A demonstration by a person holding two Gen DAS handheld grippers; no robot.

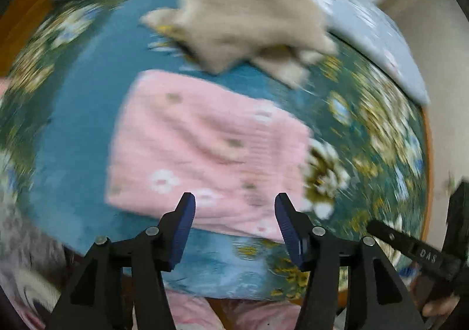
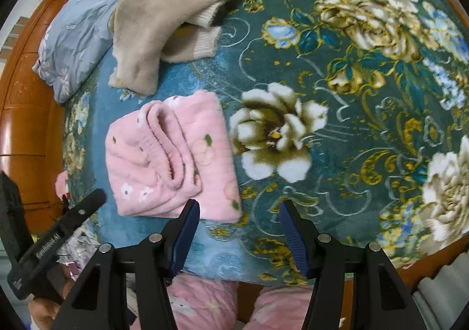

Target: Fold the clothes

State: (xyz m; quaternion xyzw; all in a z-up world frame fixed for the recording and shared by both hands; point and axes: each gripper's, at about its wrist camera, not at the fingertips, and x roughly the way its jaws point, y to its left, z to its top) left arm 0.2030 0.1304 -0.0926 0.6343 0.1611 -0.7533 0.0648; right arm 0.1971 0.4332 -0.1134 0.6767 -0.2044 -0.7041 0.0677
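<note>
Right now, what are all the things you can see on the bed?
pink garment: one, pink with small flowers, folded, on the blanket near the front edge.
beige garment: one, beige and fuzzy, rumpled and unfolded, farther back near the pillow.
blanket: one, teal with big cream and gold flowers, covering the bed.
pillow: one, grey-blue with white flowers, at the head of the bed.
headboard: one, orange-brown wood, on the left in the right wrist view.
left claw: open, holding nothing, above the pink garment.
right claw: open, holding nothing, above the blanket.
</note>
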